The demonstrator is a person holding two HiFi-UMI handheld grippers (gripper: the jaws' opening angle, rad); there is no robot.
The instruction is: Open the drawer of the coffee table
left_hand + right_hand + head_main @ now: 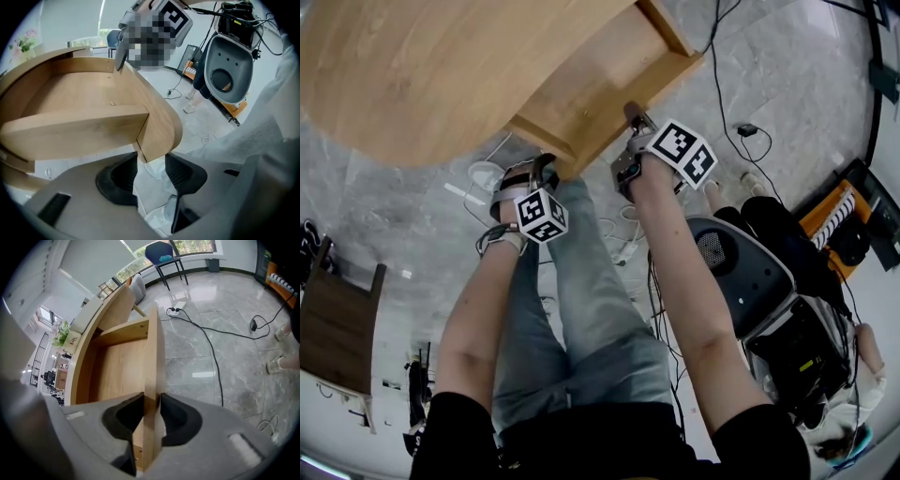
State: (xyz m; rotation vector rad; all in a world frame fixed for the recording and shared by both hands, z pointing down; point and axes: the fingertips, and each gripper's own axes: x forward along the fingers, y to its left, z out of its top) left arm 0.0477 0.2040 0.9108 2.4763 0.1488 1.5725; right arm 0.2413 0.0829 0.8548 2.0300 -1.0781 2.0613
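The round wooden coffee table (pixel 422 66) has its drawer (pixel 600 84) pulled out toward me, and its inside is bare (pixel 122 366). My right gripper (pixel 636 127) is shut on the drawer's thin front panel (pixel 152 357). In the right gripper view (pixel 151 413) both pads press the board's two faces. My left gripper (pixel 530 183) is at the panel's left end. In the left gripper view (pixel 151 171) its jaws stand open with the rounded end of the panel (pixel 157 126) between the fingertips. White fabric shows below the pads.
My legs in jeans (pixel 581 300) are under the drawer. A grey shell chair (pixel 741 272) stands at the right. Cables (pixel 722 94) and a power strip (pixel 176 308) lie on the marble floor. A dark wooden piece of furniture (pixel 337 328) stands at the left, and a blue chair (pixel 161 251) stands far off.
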